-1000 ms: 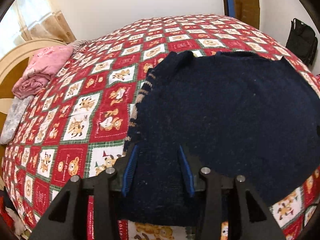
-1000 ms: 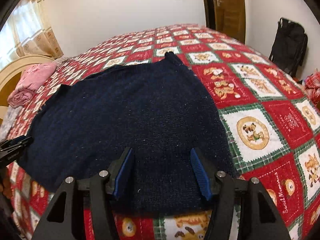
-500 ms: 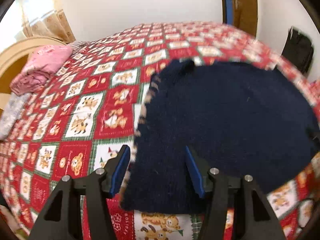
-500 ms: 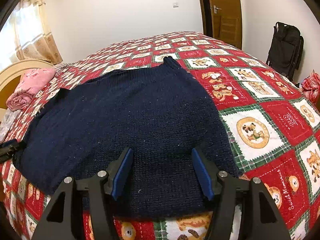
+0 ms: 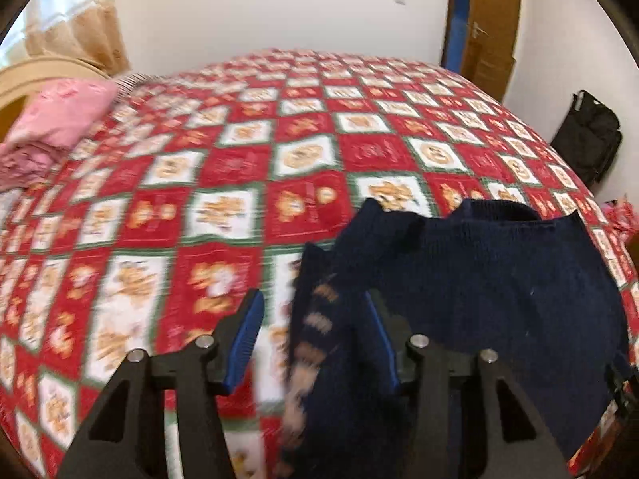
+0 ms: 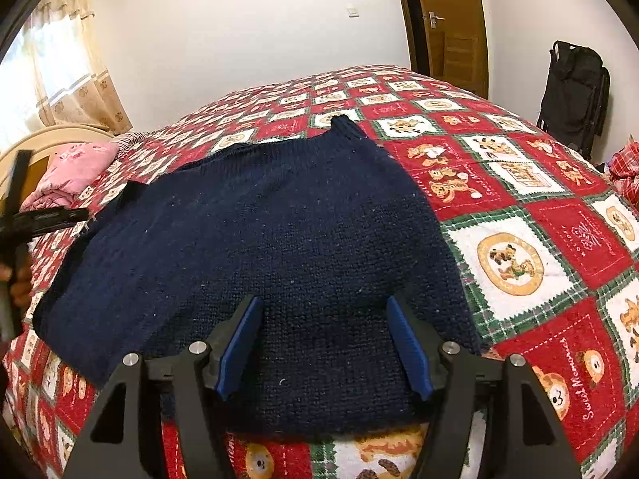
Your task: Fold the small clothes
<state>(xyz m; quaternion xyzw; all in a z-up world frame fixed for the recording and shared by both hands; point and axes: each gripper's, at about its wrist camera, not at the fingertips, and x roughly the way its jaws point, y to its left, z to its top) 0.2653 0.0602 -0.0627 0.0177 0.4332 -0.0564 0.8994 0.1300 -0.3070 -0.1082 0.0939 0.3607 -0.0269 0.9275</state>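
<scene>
Quilt (image 6: pixel 559 239) reads "Sweet Memories" on a red patch; bear prints in white squares. Your navy knit sweater (image 6: pixel 259 239) lies flat on it, coarse ribbed weave. Right gripper (image 6: pixel 325 345) is wide open over the hem, jaws just opening. Left gripper (image 5: pixel 315 339) is half open and has just been closing; the sweater's striped edge sits between its jaws, and I cannot tell whether it's gripped.

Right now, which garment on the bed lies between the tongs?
The navy knitted sweater, spread flat on the quilt under both tongs; the folded pink clothes sit far off by the headboard.

White walls (image 6: pixel 239 40), wooden door (image 6: pixel 451 28)
</scene>
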